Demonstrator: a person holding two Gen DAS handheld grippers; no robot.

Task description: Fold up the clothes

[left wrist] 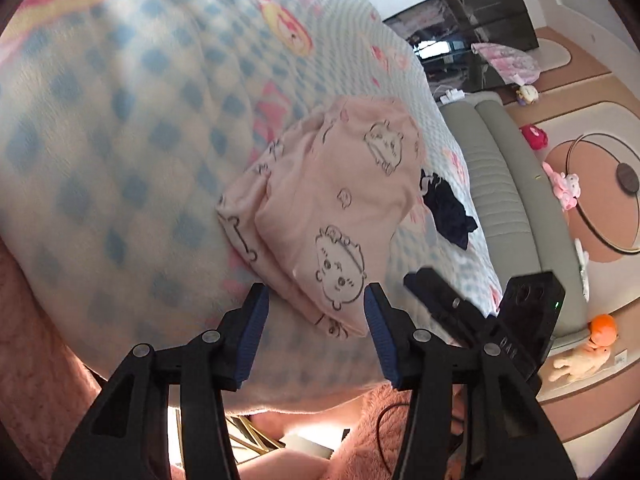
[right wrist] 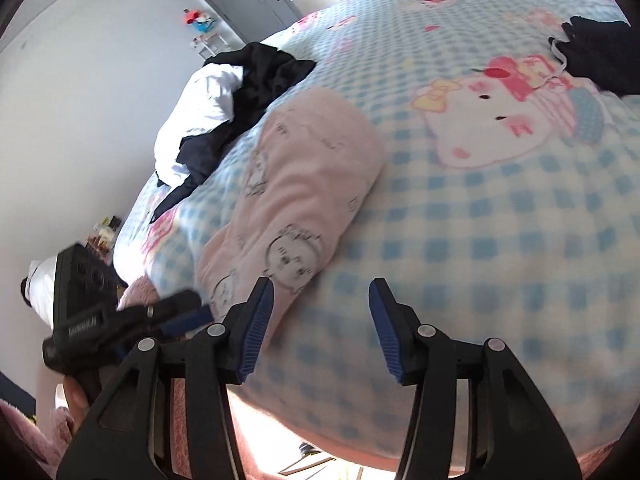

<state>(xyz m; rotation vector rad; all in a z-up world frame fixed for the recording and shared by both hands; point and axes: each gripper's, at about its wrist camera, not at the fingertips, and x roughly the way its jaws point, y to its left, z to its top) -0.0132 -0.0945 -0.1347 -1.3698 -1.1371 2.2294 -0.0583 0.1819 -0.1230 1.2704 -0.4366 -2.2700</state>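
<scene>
Both the left gripper (left wrist: 316, 304) and right gripper (right wrist: 322, 300) stand wide and empty; the folded pink garment (left wrist: 336, 216) needs flattening, edges squared, on the blanket (left wrist: 120, 128).

My left wrist camera looks forward and down between the left tool's (left wrist: 316, 300) fingers, close over the bed (left wrist: 120, 128), facing toward the room's far side. My right wrist camera looks down along the right tool (right wrist: 322, 300) from the bed's near edge toward a white wall. Both views share the folded pink garment (left wrist: 332, 208) and the checked blanket, and each catches the other tool at its edge.
</scene>
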